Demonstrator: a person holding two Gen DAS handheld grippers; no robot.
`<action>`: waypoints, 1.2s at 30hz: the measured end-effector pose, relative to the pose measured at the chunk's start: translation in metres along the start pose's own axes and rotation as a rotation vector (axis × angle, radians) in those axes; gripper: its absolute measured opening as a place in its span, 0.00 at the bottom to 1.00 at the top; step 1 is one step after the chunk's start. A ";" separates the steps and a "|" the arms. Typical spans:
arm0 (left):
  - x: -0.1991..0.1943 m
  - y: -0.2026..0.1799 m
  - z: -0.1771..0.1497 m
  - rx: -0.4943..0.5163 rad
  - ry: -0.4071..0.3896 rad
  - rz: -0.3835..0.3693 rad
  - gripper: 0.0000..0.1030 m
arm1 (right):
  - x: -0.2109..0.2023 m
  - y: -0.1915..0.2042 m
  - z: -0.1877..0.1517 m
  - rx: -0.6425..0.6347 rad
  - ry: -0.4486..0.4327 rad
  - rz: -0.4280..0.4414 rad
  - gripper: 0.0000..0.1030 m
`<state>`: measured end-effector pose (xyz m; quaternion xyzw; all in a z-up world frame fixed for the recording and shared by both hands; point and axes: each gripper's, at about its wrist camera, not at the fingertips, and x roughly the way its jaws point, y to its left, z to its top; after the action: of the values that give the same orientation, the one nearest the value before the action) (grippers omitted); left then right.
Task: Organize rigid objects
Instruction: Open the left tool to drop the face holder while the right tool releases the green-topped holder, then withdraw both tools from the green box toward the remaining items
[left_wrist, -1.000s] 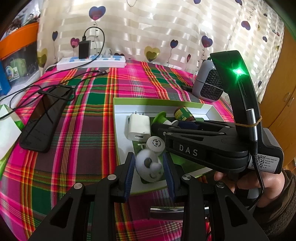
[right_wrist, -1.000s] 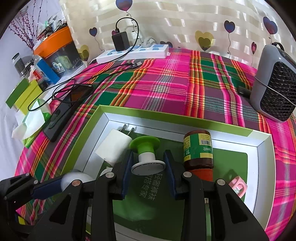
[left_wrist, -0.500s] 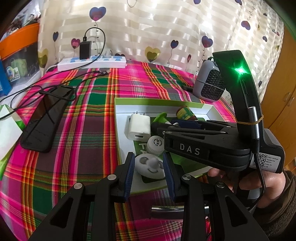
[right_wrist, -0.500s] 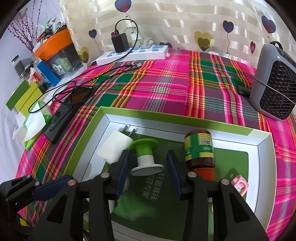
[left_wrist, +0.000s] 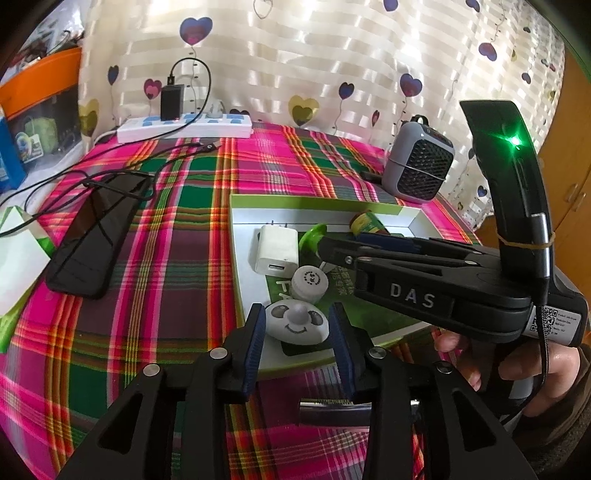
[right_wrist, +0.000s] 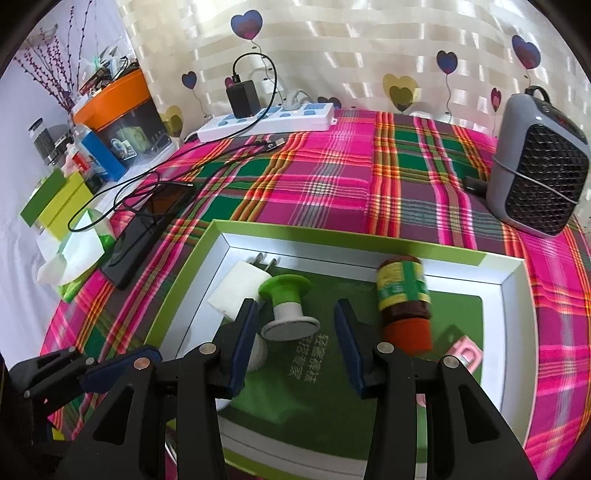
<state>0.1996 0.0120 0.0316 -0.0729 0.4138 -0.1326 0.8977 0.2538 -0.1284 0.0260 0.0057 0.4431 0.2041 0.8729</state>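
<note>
Left gripper (left_wrist: 297, 326) over the near edge of the green-rimmed tray (left_wrist: 314, 201), jaws just opened wider, the round white koala-face piece (left_wrist: 297, 323) lying flat between the pads with a sliver of room on either side – not pressed. Just beyond it a small white cap (left_wrist: 309, 282), then the white charger plug (left_wrist: 276, 250) close to the tray's left wall. Right gripper (right_wrist: 295, 325) inside the tray, jaws likewise just spread and standing apart; the green-topped spool (right_wrist: 288, 308) tipped on its side close by the left pad, gap on the right side, no squeeze visible. Brown bottle with green label (right_wrist: 404, 295) lying down to the right, its far end near the tray's back wall. Pink piece (right_wrist: 466, 355) half hidden behind the right finger, near the right wall. Open green floor in the tray's middle and near right. Outside the rim – plaid cloth (right_wrist: 332, 177) free on the far side up to the power strip (right_wrist: 266, 120); heater (right_wrist: 539, 166) close by the tray's far right corner, dark phone (left_wrist: 96, 236) well left of the tray.
</note>
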 end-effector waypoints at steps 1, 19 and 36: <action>-0.001 0.000 0.000 0.001 -0.002 -0.002 0.35 | -0.002 -0.001 -0.001 0.003 -0.004 0.000 0.43; -0.036 0.002 -0.020 0.024 -0.041 -0.016 0.36 | -0.048 -0.004 -0.030 0.058 -0.078 -0.010 0.43; -0.053 0.011 -0.053 0.051 -0.019 -0.051 0.36 | -0.105 -0.015 -0.095 0.132 -0.143 -0.087 0.43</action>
<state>0.1283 0.0376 0.0334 -0.0617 0.3997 -0.1651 0.8995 0.1304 -0.1962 0.0460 0.0582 0.3919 0.1354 0.9081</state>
